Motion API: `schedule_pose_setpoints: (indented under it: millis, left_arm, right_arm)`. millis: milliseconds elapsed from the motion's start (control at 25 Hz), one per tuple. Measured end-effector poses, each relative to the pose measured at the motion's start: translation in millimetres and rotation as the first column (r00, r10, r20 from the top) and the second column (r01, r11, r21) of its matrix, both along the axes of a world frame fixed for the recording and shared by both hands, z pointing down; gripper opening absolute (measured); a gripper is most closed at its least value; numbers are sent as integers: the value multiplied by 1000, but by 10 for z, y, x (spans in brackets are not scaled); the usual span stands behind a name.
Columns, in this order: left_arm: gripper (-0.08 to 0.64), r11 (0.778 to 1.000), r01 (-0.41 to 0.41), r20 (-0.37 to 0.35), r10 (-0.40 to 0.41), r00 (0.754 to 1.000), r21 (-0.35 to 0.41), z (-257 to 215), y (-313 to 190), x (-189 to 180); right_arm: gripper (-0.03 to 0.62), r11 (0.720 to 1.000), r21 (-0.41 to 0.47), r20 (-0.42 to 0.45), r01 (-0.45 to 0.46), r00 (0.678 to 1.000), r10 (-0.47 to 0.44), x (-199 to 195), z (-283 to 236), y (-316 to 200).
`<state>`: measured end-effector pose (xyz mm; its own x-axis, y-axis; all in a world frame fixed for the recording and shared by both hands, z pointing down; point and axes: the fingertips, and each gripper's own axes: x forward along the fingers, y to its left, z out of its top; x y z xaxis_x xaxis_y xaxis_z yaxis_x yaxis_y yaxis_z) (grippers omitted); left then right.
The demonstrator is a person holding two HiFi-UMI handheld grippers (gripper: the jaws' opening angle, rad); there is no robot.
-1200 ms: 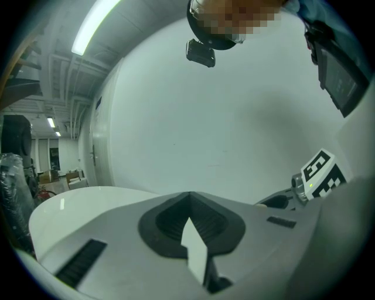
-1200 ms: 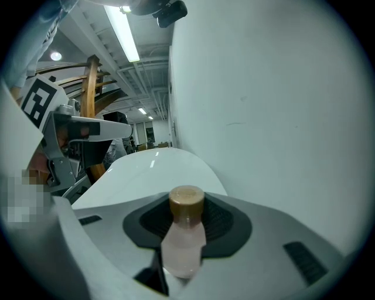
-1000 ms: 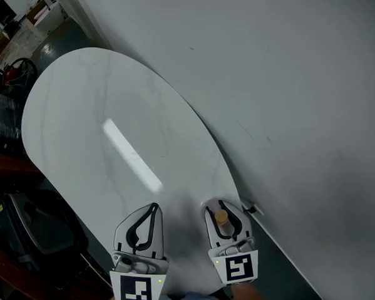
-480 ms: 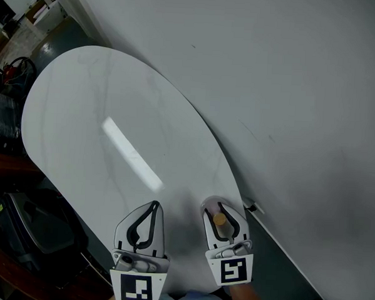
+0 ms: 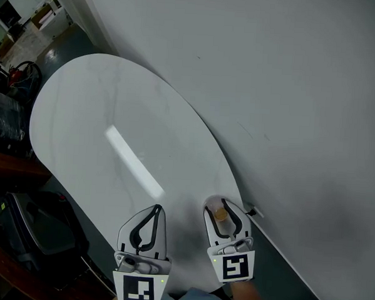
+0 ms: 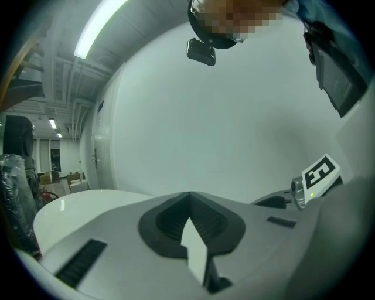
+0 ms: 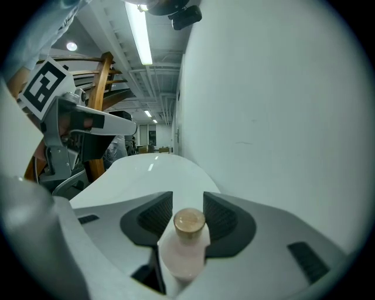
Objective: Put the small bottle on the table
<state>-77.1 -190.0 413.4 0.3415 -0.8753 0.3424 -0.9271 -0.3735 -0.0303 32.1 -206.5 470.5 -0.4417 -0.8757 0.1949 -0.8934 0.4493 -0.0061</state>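
A small bottle (image 7: 186, 246) with a pale pink body and a tan round cap stands upright between the jaws of the right gripper (image 7: 187, 202). Those jaws are opening: there is a gap on each side of the cap, and the ribbed pads do not appear to press on the bottle. Its base is hidden behind the jaws, so contact with the surface cannot be confirmed.

From the head view, the bottle sits at about five o'clock on the white oval table (image 5: 114, 111), close to the edge that runs along a pale grey wall (image 5: 291, 89).

The left gripper (image 5: 154, 208) hovers at about nine o'clock from the bottle, near the table's front edge. Its jaws are closed together with nothing between them.

To finish this step well, the jaws should probably spread fully before the right gripper draws straight back toward six o'clock. A sideways pull could clip the narrow bottle and tip it toward the nearby edge.
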Motion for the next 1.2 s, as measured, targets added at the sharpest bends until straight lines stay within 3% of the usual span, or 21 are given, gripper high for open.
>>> schedule_pose_setpoints:
  millis: [240, 520, 800, 960, 1200]
  left_arm:
    - [0, 998, 22, -36, -20, 999, 58, -192, 37, -27]
    - [0, 983, 54, -67, -43, 997, 177, -520, 84, -130]
    - [0, 950, 87, -90, -63, 994, 300, -907, 145, -238]
    - [0, 939, 87, -91, -60, 994, 334, -996, 194, -249]
    - [0, 927, 100, -94, -71, 993, 360, -1077, 230, -261]
  right_arm:
    - [163, 996, 85, 57, -12, 998, 7, -63, -476, -17]
    - [115, 976, 210, 83, 64, 993, -83, -339, -1040, 121]
    - [18, 960, 265, 92, 90, 989, -118, -457, -1363, 244]
    - [7, 971, 218, 49, 101, 992, -114, -457, -1315, 268]
    - [2, 942, 322, 56, 93, 992, -117, -473, -1556, 258]
